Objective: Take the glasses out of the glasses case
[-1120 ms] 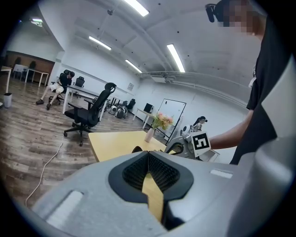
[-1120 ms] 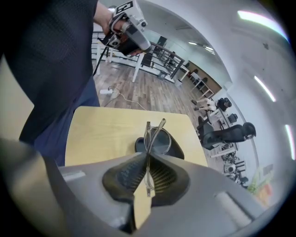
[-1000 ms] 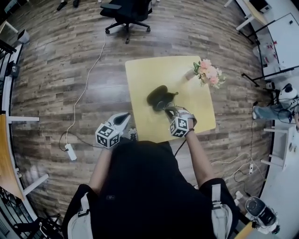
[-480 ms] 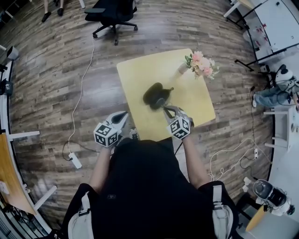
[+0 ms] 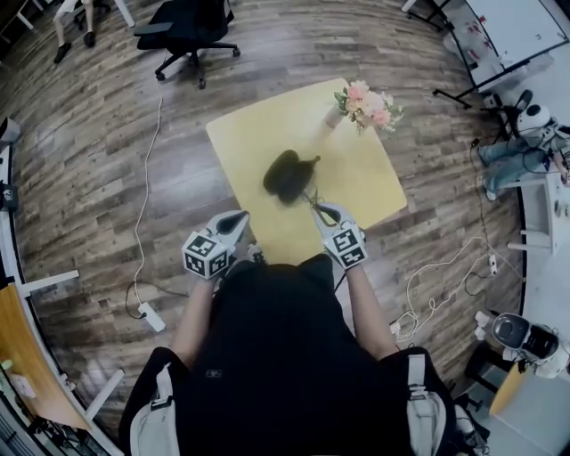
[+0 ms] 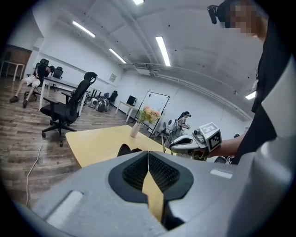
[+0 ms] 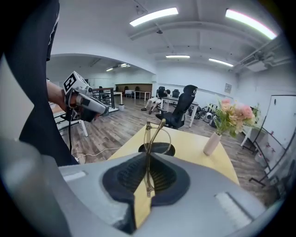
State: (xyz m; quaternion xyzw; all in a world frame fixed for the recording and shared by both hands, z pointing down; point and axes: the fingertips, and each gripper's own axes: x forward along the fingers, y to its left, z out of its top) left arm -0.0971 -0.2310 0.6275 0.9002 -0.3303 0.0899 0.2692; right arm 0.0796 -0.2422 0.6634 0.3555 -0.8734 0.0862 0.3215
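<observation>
An open black glasses case point(image 5: 287, 175) lies in the middle of the yellow table point(image 5: 240, 142). My right gripper point(image 5: 318, 207) hovers just in front of the case, shut on a pair of thin gold-rimmed glasses point(image 7: 152, 136). The glasses stand up between its pads point(image 7: 163, 178), clear of the case point(image 7: 157, 148) behind them. Off the table's near left corner, my left gripper point(image 5: 235, 223) is held in the air. In the left gripper view its jaws point(image 6: 148, 153) are closed together with nothing between them.
A white vase of pink flowers point(image 5: 361, 102) stands at the table's far right corner. A black office chair point(image 5: 185, 27) is beyond the table on the wooden floor. A white cable with a power strip point(image 5: 151, 316) lies on the floor at the left.
My right gripper has drawn back a little from the case toward the person, with the glasses in it. The left gripper has stayed about where it was.
</observation>
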